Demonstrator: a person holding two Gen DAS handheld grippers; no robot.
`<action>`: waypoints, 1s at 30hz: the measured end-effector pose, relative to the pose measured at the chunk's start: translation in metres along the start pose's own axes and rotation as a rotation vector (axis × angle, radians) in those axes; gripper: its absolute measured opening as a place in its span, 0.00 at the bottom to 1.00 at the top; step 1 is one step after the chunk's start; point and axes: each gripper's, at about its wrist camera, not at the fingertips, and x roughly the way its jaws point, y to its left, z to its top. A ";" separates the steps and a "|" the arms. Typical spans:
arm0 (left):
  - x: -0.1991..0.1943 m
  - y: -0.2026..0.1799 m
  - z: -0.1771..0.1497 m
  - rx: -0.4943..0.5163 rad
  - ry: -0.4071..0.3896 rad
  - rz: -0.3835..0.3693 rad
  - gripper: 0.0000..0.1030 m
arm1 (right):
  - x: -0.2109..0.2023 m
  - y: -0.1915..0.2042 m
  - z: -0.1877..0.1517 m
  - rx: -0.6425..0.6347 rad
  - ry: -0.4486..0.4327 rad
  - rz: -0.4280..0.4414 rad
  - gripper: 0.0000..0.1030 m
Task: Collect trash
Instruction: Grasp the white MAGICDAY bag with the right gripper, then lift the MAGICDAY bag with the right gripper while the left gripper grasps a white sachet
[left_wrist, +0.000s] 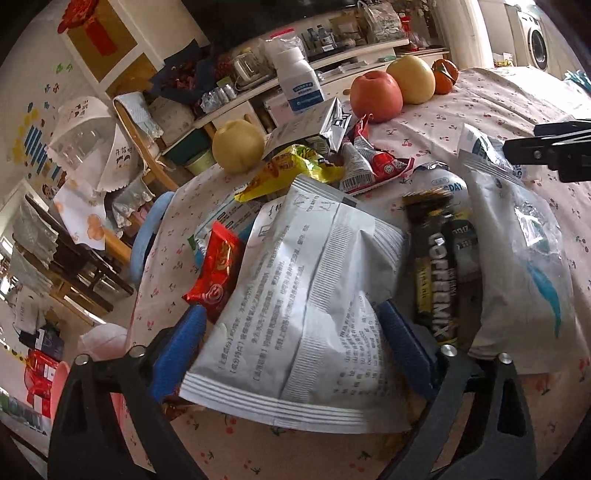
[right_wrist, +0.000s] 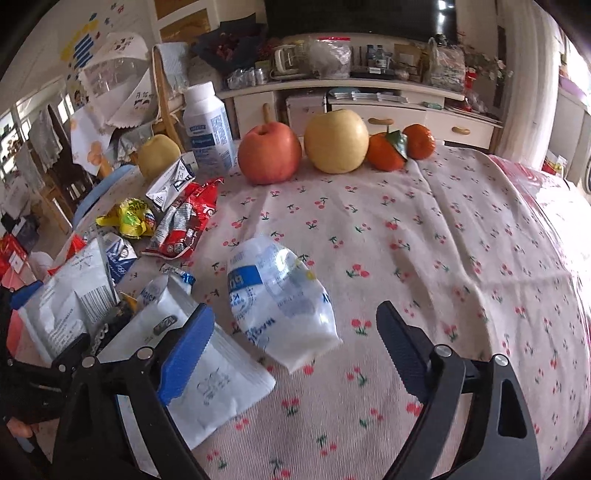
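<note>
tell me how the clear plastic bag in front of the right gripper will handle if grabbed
The bag looks thin and crumpled, so probably floppy and very light. Its glossy film may slip between the right gripper's open jaws. It will likely crush flat instead of holding shape.

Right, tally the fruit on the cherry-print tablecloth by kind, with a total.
Red apple: 1
Yellow pears: 2, one large beside the apple, one smaller at the left edge
Oranges/tangerines: 2, one with a green leaf, one behind it
Total: 5 pieces of fruit
</note>
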 end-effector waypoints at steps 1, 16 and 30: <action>0.000 0.000 0.001 -0.001 0.000 0.001 0.85 | 0.004 0.000 0.002 -0.005 0.008 0.004 0.86; 0.004 0.008 0.000 -0.109 0.004 -0.030 0.76 | 0.041 0.011 0.011 -0.091 0.074 -0.041 0.73; 0.001 0.029 -0.005 -0.224 -0.004 -0.089 0.50 | 0.025 0.011 0.009 -0.106 0.036 -0.069 0.63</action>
